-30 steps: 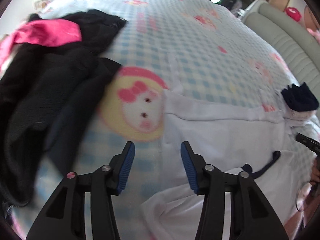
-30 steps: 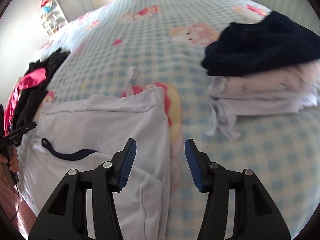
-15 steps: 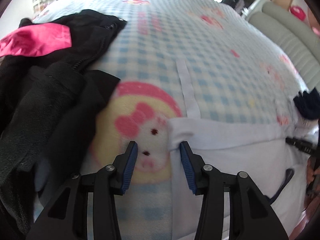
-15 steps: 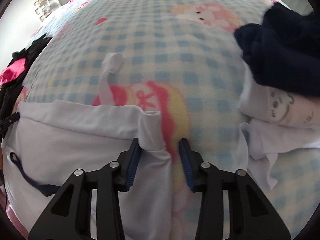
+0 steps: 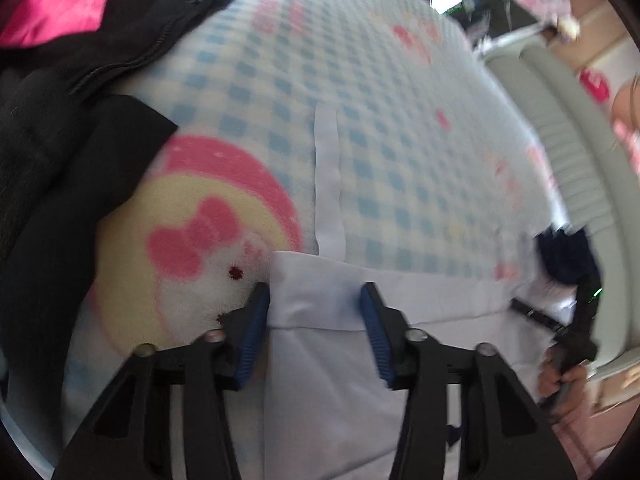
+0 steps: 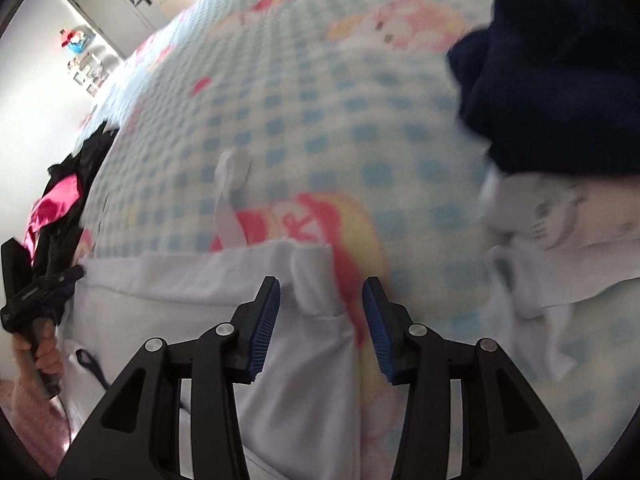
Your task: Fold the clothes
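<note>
A white garment lies flat on the blue-checked bedspread, with a white strap reaching away from its far edge. My left gripper is open, its jaws astride the garment's far left corner. My right gripper is open, its jaws astride the garment's far right corner. The garment's body spreads to the left in the right wrist view. Neither gripper has closed on the cloth.
A heap of black and pink clothes lies at the left. A stack of folded clothes, dark navy on white, sits at the right. A padded grey bed edge runs along the far right.
Both grippers have moved forward and down to the garment's far corners. Their jaws now straddle the cloth edge, still open.
</note>
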Motion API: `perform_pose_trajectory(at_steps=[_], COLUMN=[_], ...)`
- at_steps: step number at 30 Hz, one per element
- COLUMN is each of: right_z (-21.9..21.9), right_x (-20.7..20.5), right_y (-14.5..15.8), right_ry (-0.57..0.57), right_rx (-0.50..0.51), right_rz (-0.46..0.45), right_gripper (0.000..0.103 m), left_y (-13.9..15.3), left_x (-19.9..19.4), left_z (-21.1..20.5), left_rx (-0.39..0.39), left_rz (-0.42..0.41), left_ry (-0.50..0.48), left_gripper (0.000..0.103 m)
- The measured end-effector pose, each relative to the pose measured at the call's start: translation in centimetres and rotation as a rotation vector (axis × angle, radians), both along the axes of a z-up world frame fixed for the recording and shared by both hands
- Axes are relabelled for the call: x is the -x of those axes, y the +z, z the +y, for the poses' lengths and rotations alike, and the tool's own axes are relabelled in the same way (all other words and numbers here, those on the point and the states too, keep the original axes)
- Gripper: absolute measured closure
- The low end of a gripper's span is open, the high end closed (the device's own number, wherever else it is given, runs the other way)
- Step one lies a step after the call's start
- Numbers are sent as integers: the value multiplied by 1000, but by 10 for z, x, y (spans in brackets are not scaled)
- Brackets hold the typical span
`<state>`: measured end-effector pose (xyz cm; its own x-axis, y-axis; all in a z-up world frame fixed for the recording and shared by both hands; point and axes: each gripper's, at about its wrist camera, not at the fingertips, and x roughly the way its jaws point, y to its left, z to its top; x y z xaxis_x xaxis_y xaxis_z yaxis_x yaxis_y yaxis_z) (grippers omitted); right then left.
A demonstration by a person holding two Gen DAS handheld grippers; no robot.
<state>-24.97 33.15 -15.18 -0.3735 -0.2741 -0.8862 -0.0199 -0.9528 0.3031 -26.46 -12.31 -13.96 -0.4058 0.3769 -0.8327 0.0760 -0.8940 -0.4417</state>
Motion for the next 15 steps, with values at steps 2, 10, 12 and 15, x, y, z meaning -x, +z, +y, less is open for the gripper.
perform_pose_trajectory(at_steps=[2,10,12,15], right_z=[-2,-13,-16,-18], right_x=[1,-6,-18,-43], right_y=[-2,26,43,69], right_ry=[5,32,41,17], right_rx=[-11,-12,0,-31], right_rz=[-3,99,142,196], right_gripper=[59,95,95,95], left_y=[0,47,68,98], left_x=[3,-16,-30,-63], left_z=[8,18,20,16], left_rx=[43,100,93,58], left_rz=[-13,139,197,296], left_ry=[-16,-24,-25,-10], left_gripper=[75,94,94,94])
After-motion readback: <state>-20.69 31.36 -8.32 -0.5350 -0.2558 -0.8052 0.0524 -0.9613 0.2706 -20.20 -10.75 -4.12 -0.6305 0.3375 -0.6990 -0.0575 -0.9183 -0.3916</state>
